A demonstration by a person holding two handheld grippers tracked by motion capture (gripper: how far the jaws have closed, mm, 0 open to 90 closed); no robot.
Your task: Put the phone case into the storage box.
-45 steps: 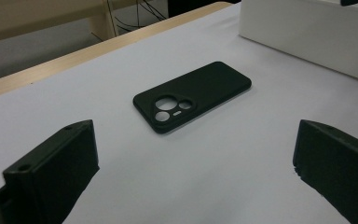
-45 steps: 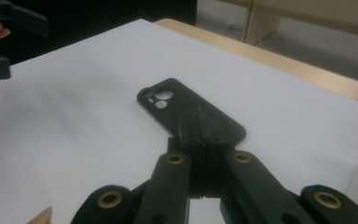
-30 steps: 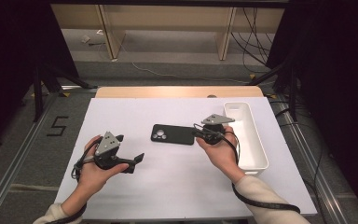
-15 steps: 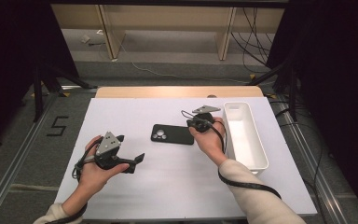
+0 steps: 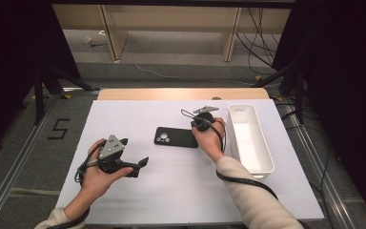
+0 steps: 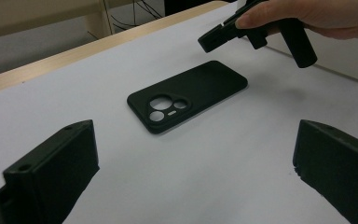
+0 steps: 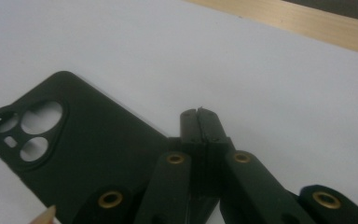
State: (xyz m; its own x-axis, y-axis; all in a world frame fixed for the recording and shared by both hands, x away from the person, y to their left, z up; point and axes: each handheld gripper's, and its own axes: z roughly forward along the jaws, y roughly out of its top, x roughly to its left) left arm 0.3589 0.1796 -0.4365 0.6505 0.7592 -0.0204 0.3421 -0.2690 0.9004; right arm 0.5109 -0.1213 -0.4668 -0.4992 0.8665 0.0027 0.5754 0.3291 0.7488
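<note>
We are holding the right gripper (image 5: 201,125) with jaws pressed together, empty, just above the phone case's (image 5: 176,137) right end, mid-desk (image 5: 171,191). The left gripper (image 5: 140,164) is resting near the desk's left edge, jaws wide apart.

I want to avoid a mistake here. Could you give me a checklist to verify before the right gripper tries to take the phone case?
1. Right gripper near the phone case: ok, its tip is at the case's end nearest the bin.
2. Right jaws open for a grasp: not ok, they are pressed together with nothing between them.
3. Case lies flat, camera cutouts up: ok.
4. White bin beside the case, nothing visible inside: ok.
5. Left gripper away from the case: ok, jaws wide apart, holding nothing.
6. Contact between the right tip and the case: cannot tell.
</note>
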